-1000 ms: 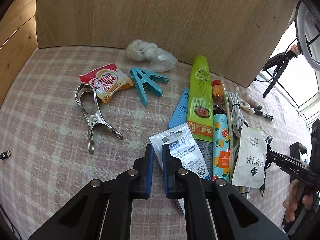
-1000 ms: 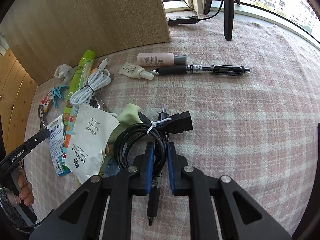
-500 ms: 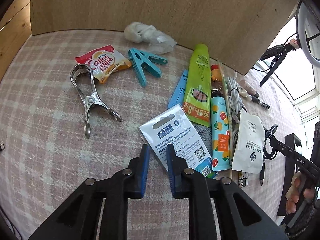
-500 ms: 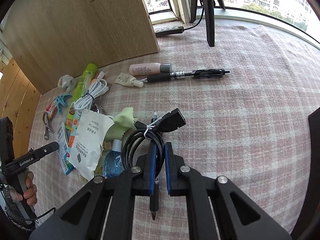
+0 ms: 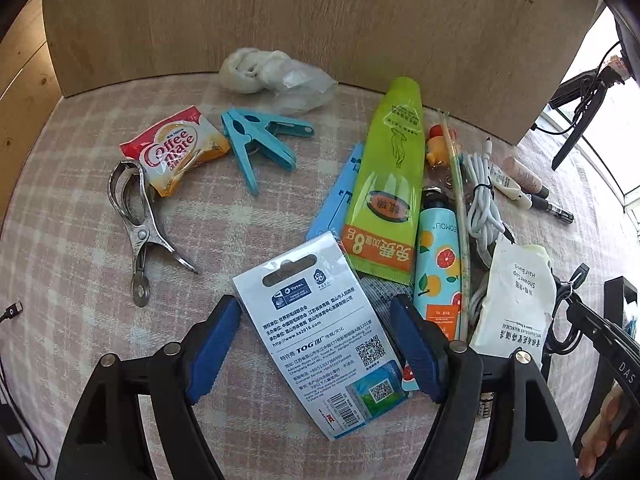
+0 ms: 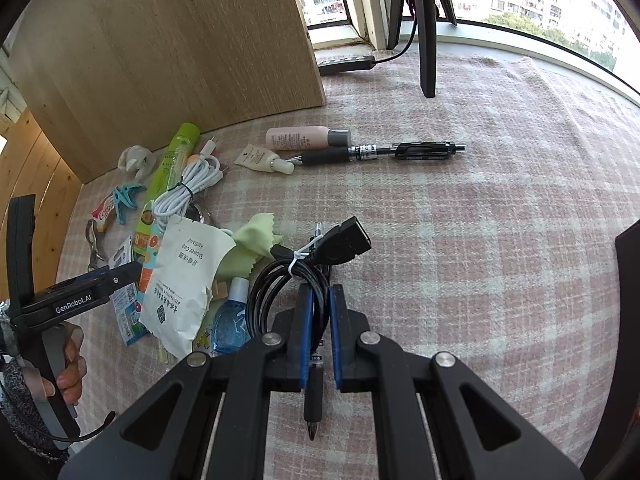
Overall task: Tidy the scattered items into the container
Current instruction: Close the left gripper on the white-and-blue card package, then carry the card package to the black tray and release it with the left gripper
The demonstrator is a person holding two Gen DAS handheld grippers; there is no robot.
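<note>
Packaging, a flat white card with blue print and a hang slot (image 5: 320,332), lay on the pink checked cloth (image 5: 80,240) between the spread blue pads of the left gripper (image 5: 316,344), whose jaws were opening and did not touch it. Just beyond it sat a green pouch (image 5: 390,184) and an orange-patterned tube (image 5: 438,256); farther left, a metal clamp (image 5: 138,220). The right gripper (image 6: 318,328) was clamped on a coiled black cable (image 6: 296,276), with a black pen (image 6: 312,396) beneath its fingers.
</note>
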